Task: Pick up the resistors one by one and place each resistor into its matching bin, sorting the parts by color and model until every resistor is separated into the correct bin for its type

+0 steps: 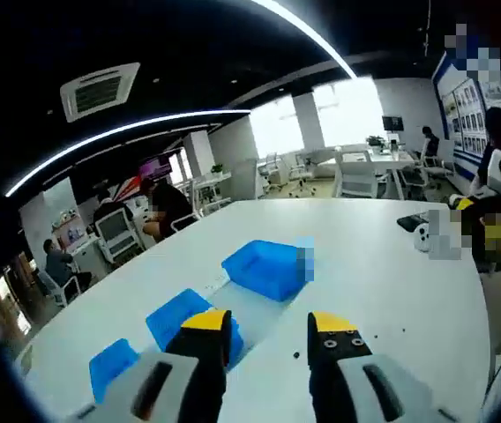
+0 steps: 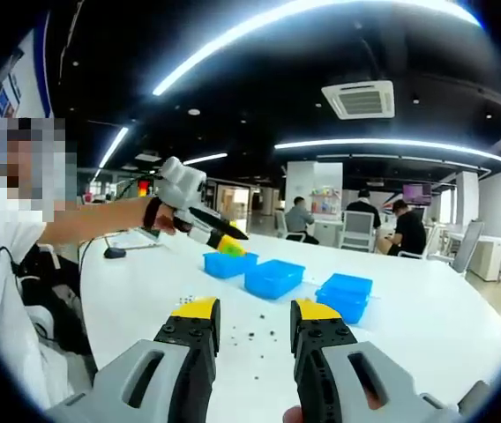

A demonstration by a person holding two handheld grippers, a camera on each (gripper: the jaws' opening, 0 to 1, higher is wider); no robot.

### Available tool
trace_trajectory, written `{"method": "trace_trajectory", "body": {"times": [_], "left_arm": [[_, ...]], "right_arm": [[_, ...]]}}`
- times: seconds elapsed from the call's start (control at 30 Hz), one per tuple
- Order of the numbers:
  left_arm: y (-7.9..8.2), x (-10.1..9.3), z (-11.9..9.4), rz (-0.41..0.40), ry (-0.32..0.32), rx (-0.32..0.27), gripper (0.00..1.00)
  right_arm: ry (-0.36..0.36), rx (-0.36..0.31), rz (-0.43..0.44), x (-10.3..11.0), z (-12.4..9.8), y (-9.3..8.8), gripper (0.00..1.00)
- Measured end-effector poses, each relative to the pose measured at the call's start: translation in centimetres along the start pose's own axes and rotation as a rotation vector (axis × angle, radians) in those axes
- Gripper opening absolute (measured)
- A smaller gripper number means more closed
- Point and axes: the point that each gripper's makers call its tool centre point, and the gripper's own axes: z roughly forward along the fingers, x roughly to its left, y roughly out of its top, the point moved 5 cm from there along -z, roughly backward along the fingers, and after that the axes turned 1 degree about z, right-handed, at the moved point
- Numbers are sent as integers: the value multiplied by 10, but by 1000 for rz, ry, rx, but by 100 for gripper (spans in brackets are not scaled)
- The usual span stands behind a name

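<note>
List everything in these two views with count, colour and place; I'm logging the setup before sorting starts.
Bins: three, blue, in a row on the table.
Small parts: several, dark, too small to identify, scattered on the table before the bins.
Table: one, white, large.
Dark object: one, flat, at the table's far edge.
Seated people: a few, at desks in the background.
Ceiling vent: one, white, overhead.
Left gripper: grey with yellow tips, open, empty, above the bins; held by a hand in the right gripper view.
Right gripper: grey with yellow tips, open, empty, above the table.
</note>
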Motion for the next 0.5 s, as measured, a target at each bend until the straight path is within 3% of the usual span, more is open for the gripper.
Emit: {"method": "trace_trajectory", "body": {"times": [0.23,0.5], "left_arm": [[-15,-22,37,96,-138,211,34],[-36,-23,69,158,-241,448,29]], "right_arm": [[5,-1,5,0,1,-1,34],[0,-14,12,-3,-2,0,34]]}}
